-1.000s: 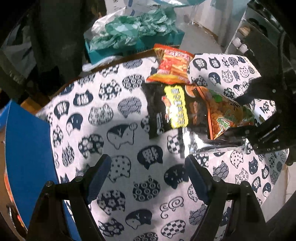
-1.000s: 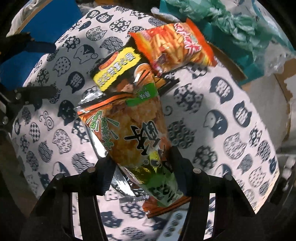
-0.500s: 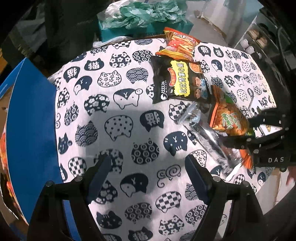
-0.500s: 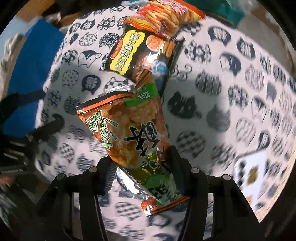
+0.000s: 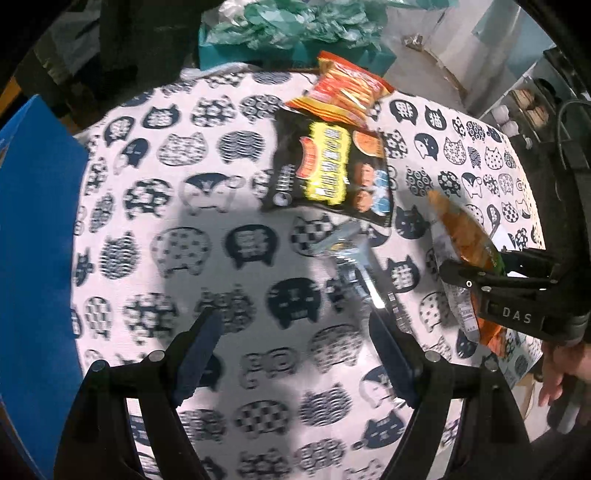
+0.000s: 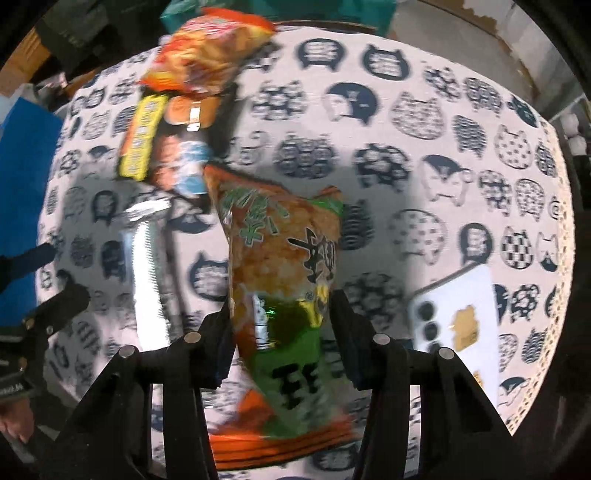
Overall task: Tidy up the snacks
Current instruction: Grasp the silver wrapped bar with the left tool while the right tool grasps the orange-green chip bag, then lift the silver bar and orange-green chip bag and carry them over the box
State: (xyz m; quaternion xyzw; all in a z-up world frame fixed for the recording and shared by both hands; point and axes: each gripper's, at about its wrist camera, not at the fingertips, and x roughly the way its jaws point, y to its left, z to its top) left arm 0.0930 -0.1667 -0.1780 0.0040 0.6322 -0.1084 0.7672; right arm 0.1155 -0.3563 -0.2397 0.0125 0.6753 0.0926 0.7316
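Observation:
My right gripper [image 6: 282,306] holds an orange-and-green snack bag [image 6: 280,258] above the cat-print tablecloth [image 6: 424,147]; its jaws are closing, pads pressing both sides of the bag. From the left wrist, that bag [image 5: 461,232] shows edge-on in the right gripper [image 5: 476,264]. A black bag with a yellow label [image 5: 328,173] lies flat beyond a silver foil bag [image 5: 351,254]. The red-orange fries bag [image 5: 343,94] rests at the far edge. My left gripper [image 5: 293,325] hovers open over bare cloth with nothing between its fingers.
A white phone [image 6: 458,314] lies on the cloth right of the held bag. A blue board [image 5: 33,221] borders the table's left side. A teal box of green wrapping [image 5: 295,33] stands behind the table. A person's hand [image 5: 557,373] grips the right tool.
The right gripper rolled and carried the orange-and-green bag off the black bag toward the table's right side, uncovering the silver foil bag. The left gripper shifted and rolled, staying open.

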